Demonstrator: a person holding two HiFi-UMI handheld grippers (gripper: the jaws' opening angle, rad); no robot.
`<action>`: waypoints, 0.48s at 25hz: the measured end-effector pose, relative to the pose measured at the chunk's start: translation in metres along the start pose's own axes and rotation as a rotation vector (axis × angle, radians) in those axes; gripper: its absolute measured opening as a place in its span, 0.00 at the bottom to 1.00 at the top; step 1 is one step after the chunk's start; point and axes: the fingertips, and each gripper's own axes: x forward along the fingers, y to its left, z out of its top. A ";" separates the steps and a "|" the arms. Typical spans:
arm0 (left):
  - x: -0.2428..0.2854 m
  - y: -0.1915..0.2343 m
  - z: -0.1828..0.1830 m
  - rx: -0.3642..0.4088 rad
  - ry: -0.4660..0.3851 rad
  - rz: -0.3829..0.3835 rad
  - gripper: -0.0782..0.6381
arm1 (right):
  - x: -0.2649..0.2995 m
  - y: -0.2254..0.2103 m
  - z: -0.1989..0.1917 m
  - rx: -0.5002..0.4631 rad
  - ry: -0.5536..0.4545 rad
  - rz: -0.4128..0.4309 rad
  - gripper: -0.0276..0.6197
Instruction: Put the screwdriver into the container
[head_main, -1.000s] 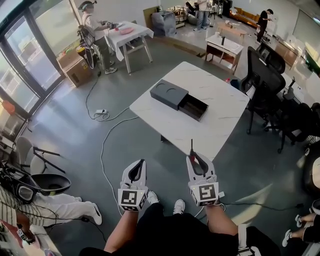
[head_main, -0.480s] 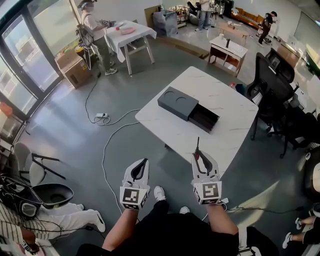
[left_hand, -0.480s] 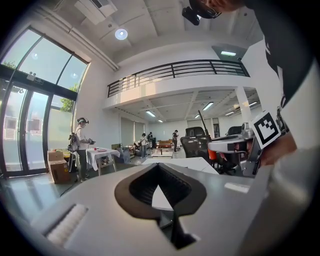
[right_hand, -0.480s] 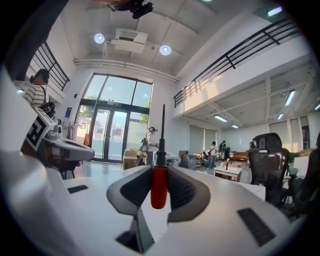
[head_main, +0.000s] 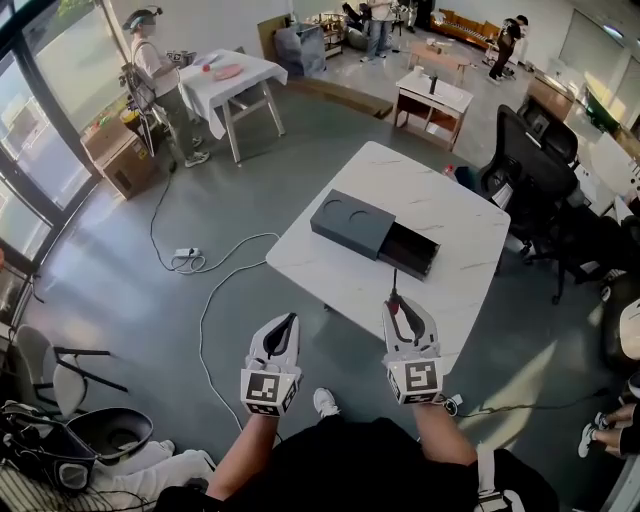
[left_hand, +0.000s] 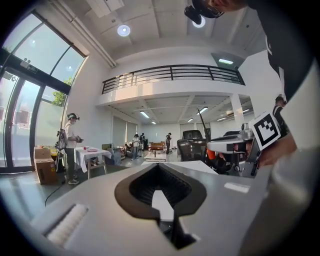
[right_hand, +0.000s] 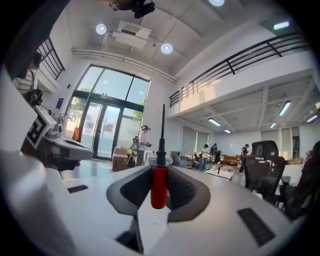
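A dark grey container (head_main: 350, 222) lies on the white table (head_main: 450, 205), with its drawer (head_main: 411, 250) pulled open toward the right. My right gripper (head_main: 398, 306) is shut on a screwdriver (head_main: 393, 288). The red handle (right_hand: 159, 186) sits between the pads, and the thin black shaft points up and away toward the table's near edge. My left gripper (head_main: 288, 322) hovers over the floor left of the table corner, shut with nothing between the jaws. It shows the same state in the left gripper view (left_hand: 159, 168). Both grippers are short of the container.
Black office chairs (head_main: 528, 150) crowd the table's right side. A cable (head_main: 208, 300) snakes over the grey floor to a power strip (head_main: 182, 256). Farther off stand a white folding table (head_main: 225, 78) with a person (head_main: 150, 60) beside it, a small table (head_main: 432, 95) and cardboard boxes (head_main: 112, 155).
The table and container have drawn closer to me. The screwdriver's tip now reaches the table's near edge. Both grippers keep the same state and spacing.
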 end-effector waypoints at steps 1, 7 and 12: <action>0.005 0.003 0.001 0.000 -0.003 -0.015 0.12 | 0.002 -0.002 -0.001 -0.005 0.009 -0.018 0.19; 0.031 0.003 0.006 0.005 -0.043 -0.141 0.12 | -0.004 -0.017 -0.015 -0.079 0.077 -0.131 0.19; 0.049 0.002 0.002 -0.022 -0.043 -0.180 0.12 | -0.012 -0.033 -0.027 -0.064 0.124 -0.187 0.19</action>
